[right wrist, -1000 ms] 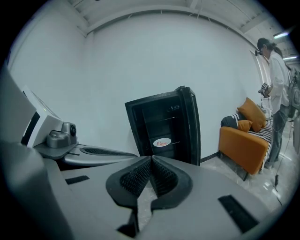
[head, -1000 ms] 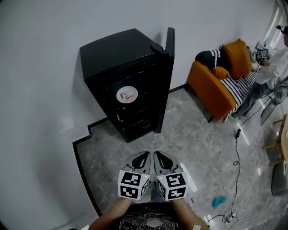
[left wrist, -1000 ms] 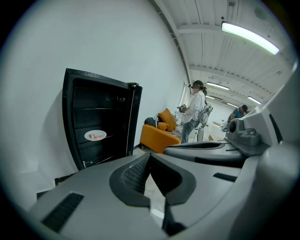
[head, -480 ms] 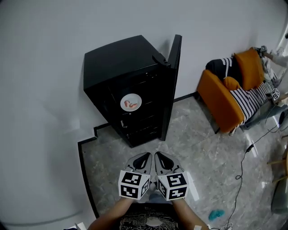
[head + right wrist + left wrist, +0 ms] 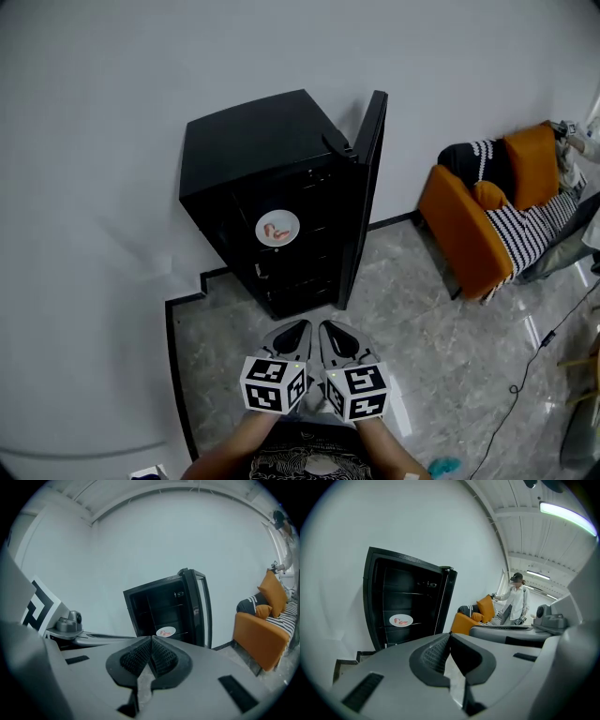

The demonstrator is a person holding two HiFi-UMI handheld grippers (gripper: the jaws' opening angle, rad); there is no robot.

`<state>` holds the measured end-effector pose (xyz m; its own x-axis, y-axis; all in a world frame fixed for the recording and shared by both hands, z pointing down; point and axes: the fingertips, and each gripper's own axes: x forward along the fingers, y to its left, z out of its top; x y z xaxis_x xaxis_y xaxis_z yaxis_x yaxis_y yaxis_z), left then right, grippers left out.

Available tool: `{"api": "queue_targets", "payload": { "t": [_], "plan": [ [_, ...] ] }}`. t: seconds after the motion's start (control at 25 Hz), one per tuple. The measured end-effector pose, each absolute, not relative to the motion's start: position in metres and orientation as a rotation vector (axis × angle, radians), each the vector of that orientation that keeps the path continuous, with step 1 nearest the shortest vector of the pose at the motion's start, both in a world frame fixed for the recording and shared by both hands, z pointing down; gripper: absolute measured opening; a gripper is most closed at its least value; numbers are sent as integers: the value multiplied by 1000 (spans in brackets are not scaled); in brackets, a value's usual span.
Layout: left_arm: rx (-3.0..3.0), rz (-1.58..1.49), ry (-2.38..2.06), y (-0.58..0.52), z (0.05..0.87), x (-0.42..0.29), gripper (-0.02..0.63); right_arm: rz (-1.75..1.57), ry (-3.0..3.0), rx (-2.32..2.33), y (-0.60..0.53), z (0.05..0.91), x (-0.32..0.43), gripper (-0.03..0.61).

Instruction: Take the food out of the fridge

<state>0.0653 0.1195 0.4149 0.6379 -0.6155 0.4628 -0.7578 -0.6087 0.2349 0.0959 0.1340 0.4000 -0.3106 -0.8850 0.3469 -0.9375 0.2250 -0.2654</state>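
We counted one black fridge (image 5: 253,141) with one open door (image 5: 366,187), one white plate (image 5: 277,228) on a shelf, two grippers, the left gripper (image 5: 300,327) and the right gripper (image 5: 328,327), one orange sofa (image 5: 459,225) bearing two orange cushions, a large cushion (image 5: 532,161) and a small cushion (image 5: 487,195), and one person (image 5: 516,599).

Head camera sits above and behind the left gripper (image 5: 302,327) and right gripper (image 5: 327,328), facing steeply down, the open fridge (image 5: 253,150) well beyond the fingers (image 5: 291,337). Each gripper camera rides close behind its own fingers, looking forward along them near level, with the fridge far ahead. All three views share the fridge interior, its plate (image 5: 277,228), and the orange sofa (image 5: 464,225) right of the fingers.
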Motion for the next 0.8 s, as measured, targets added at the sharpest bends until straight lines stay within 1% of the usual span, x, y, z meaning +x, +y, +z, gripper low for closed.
{"api": "queue_targets", "payload": {
  "t": [0.32, 0.8],
  "plan": [
    [2371, 330, -1121, 92, 421, 58, 14, 605, -2364, 1701, 111, 402, 88, 21],
    [2110, -80, -1028, 24, 449, 43, 14, 548, -2337, 1603, 56, 412, 75, 21]
  ]
}}
